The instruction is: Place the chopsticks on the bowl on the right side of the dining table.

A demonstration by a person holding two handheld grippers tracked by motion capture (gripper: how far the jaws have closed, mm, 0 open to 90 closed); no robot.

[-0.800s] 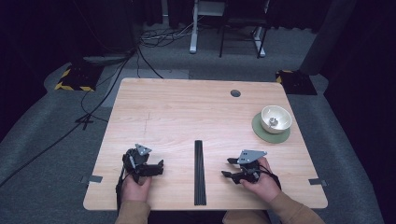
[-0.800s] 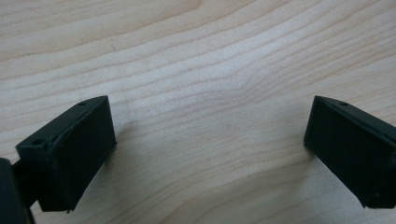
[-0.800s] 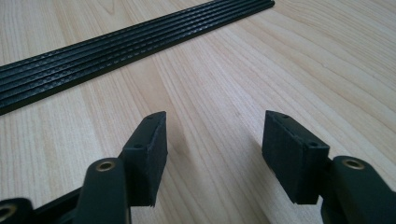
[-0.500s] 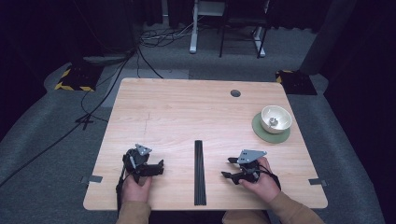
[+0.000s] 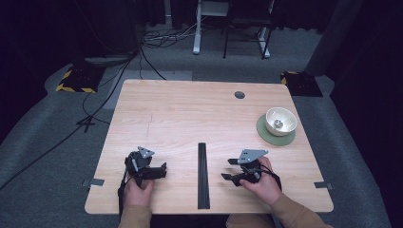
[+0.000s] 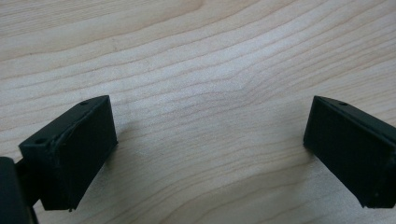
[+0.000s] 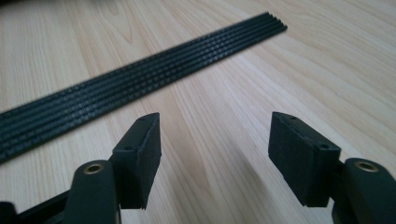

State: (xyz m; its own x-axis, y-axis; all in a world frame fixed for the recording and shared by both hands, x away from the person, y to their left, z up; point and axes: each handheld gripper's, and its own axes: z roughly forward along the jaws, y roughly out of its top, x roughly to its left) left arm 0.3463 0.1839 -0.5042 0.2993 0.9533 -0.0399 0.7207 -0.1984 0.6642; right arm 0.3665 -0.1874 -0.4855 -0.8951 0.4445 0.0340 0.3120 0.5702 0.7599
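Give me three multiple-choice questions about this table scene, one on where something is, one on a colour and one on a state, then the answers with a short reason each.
1. Where does the black ribbed strip lie?
A. between the two grippers
B. under the bowl
C. at the far left edge of the table

2. What colour is the mat under the bowl?
A. red
B. green
C. yellow

3. How do the right gripper jaws stand?
A. shut on the strip
B. apart, with nothing between them
C. shut on the bowl

Answers:
1 A, the left gripper and the right one flank it.
2 B, a green disc rims the bowl.
3 B, bare wood shows between the pads.
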